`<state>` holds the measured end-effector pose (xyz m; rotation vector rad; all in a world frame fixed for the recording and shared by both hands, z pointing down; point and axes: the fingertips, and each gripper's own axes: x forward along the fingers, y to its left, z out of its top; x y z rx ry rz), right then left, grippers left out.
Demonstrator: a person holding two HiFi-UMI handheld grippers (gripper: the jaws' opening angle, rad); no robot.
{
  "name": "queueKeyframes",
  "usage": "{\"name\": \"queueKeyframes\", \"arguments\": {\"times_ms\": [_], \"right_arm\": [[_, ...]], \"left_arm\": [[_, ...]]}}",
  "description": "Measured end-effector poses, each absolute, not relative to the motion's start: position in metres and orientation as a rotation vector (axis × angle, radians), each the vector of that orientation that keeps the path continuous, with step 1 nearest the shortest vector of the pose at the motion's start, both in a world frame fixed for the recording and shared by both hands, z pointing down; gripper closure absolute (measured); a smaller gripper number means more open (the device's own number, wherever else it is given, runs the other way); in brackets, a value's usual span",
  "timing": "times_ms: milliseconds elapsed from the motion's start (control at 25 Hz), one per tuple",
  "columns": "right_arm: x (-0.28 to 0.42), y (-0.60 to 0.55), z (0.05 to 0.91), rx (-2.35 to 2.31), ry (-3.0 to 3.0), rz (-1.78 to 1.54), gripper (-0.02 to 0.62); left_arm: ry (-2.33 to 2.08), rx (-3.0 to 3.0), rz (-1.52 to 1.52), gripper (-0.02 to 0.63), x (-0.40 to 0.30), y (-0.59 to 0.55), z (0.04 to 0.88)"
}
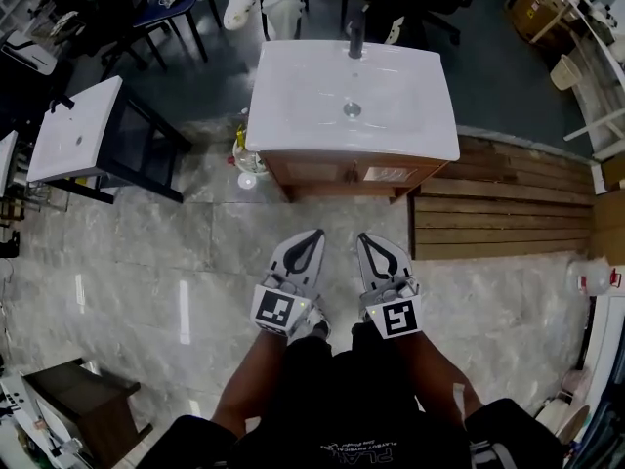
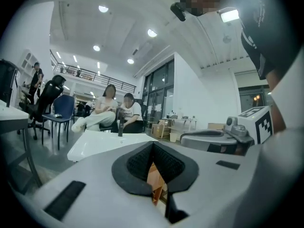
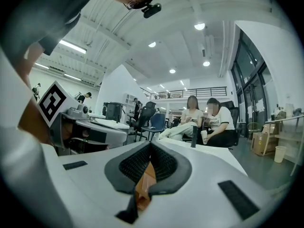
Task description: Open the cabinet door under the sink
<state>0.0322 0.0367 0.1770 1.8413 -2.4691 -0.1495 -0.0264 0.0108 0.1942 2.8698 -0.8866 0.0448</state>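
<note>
Facing 6 o'clock toward the person, the cabinet door (image 1: 322, 172) lies flush in the wooden cabinet (image 1: 391, 176) under the white sink (image 1: 293, 115), at 12 o'clock from both grippers. The cabinet front's long axis runs 9 to 3 o'clock. The sink's basin holds a drain (image 1: 352, 109) at its centre, with a dark faucet (image 1: 355, 37) at its 12 o'clock rim. The left gripper (image 1: 314, 234) and right gripper (image 1: 363, 237) sit side by side, well short of the door and pointing at 12 o'clock. Each has its jaws together on nothing. A second basin (image 1: 73, 130) stands at 9 o'clock, and wooden planks (image 1: 498, 208) at 3 o'clock.
</note>
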Motion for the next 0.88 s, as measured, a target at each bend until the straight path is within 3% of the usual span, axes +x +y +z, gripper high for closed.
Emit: {"name": "queueKeyframes", "arguments": {"times_ms": [880], "right_arm": [[0.09, -0.077, 0.364, 1.94, -2.354, 0.08, 0.574]], "left_arm": [[-1.065, 2.708, 0.087, 0.584, 0.009, -0.118, 0.371]]}}
